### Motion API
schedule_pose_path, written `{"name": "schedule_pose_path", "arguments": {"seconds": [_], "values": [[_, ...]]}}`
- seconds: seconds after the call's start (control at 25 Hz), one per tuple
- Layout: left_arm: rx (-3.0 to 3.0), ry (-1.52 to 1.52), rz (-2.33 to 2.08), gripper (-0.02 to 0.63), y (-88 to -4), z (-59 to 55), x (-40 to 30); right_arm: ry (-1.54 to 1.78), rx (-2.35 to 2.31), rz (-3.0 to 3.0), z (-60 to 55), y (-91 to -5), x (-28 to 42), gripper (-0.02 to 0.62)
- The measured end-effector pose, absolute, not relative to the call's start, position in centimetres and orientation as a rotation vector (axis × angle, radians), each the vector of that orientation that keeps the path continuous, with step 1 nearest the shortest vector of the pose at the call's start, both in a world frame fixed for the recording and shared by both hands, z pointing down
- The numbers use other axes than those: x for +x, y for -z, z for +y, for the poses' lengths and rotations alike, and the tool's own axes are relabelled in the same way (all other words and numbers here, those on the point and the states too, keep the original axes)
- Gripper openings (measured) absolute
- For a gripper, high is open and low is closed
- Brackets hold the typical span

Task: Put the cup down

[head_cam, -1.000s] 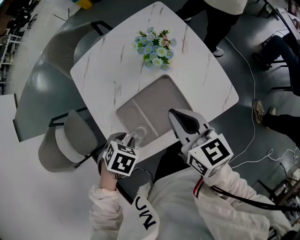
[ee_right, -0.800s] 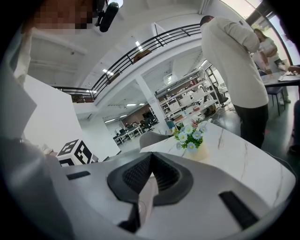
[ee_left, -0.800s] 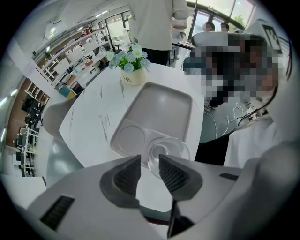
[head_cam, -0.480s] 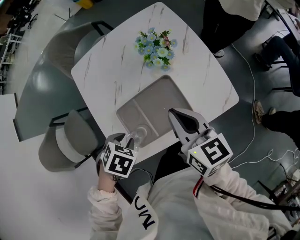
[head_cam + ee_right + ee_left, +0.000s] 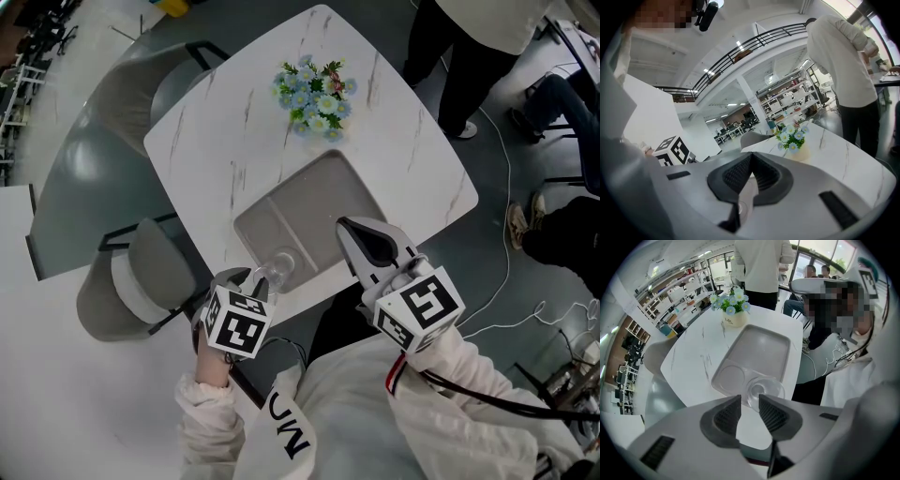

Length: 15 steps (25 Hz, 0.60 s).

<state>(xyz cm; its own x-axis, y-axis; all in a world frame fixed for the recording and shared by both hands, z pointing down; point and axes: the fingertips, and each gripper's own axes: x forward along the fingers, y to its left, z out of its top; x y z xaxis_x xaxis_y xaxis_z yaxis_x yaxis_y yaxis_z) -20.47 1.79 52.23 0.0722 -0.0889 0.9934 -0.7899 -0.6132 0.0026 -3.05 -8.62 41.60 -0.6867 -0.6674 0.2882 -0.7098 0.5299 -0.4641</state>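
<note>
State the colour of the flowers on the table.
The flowers are light blue and white, seen best in the head view.

The clear cup (image 5: pixel 764 389) has its near edge hidden behind the left gripper's (image 5: pixel 750 402) jaws, and the flower pot's (image 5: pixel 733 321) print is too small to read.

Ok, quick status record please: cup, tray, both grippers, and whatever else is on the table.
cup: clear glass, upright, standing on the near corner of the tray, beside its round recess
tray: grey, divided into compartments, on the white marble table
left gripper: jaws apart, cup just beyond the tips, not clamped
right gripper: jaws together, nothing between them, off to the tray's right
flowers: small pot, far side of the tray
task state: cup appears set down
</note>
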Motion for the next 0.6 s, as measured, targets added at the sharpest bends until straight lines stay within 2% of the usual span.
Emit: {"name": "schedule_pose_path", "arguments": {"seconds": [0.6], "values": [[1.789, -1.583, -0.872, 0.103, -51.59, 2.09, -20.59, -0.867, 1.212, -2.677, -8.59, -41.64, -3.07, 0.003]]}}
